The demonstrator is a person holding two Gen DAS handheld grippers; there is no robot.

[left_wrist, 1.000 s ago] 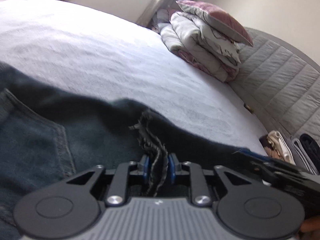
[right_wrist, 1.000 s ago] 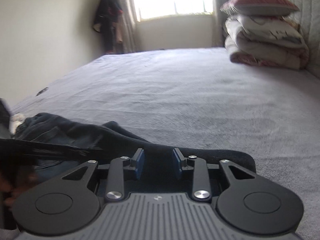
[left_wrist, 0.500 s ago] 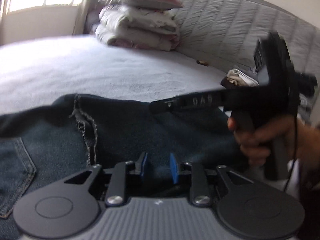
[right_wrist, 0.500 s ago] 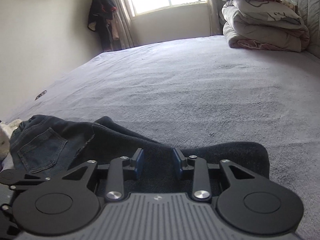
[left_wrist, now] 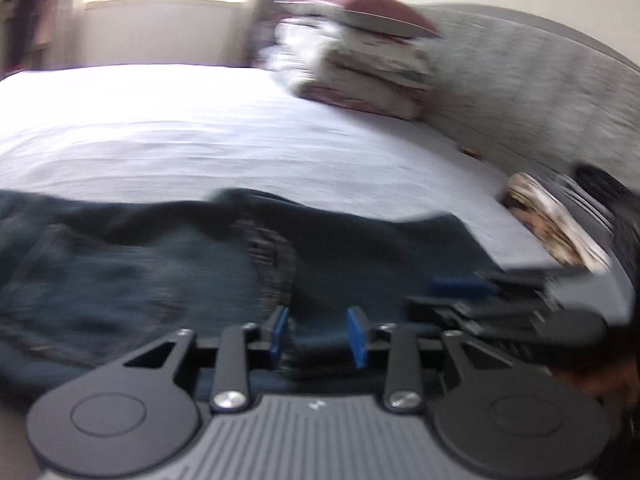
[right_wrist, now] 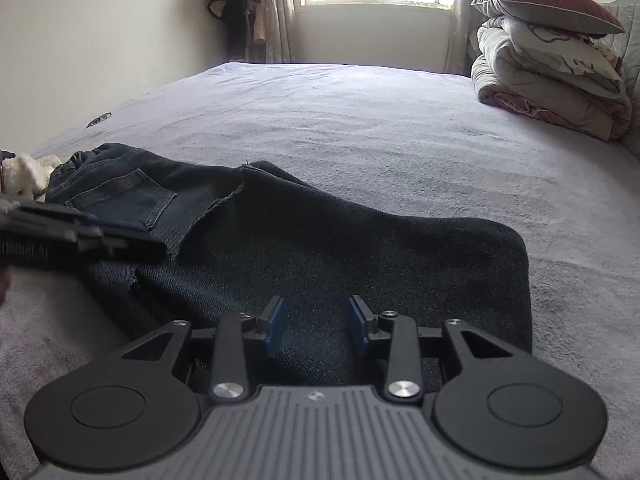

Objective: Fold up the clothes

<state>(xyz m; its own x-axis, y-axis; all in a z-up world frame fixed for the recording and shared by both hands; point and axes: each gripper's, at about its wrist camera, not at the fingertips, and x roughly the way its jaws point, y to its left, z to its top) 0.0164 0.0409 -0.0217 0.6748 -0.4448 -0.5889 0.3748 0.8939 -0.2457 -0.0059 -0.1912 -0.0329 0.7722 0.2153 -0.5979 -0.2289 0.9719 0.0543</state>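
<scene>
Dark blue jeans [right_wrist: 304,240] lie folded on the grey bed, back pocket [right_wrist: 132,196] at the left and a frayed hem across the middle. My right gripper [right_wrist: 316,328] is open and empty just above the jeans' near fold. My left gripper [left_wrist: 318,336] is open and empty over the jeans [left_wrist: 160,264]; its view is blurred by motion. The left gripper also shows at the left edge of the right wrist view [right_wrist: 80,236]. The right gripper shows at the right of the left wrist view [left_wrist: 500,300].
The grey bedspread [right_wrist: 400,128] stretches far ahead. A stack of folded quilts with a pink pillow [right_wrist: 552,64] stands at the back right by the padded headboard [left_wrist: 540,108]. A white fluffy item [right_wrist: 28,172] lies at the left. Folded clothes [left_wrist: 552,220] sit at the bed's right edge.
My left gripper let go of the frayed hem and opened, then swung over the jeans. My right gripper pulled back a little; more of the folded jeans shows.
</scene>
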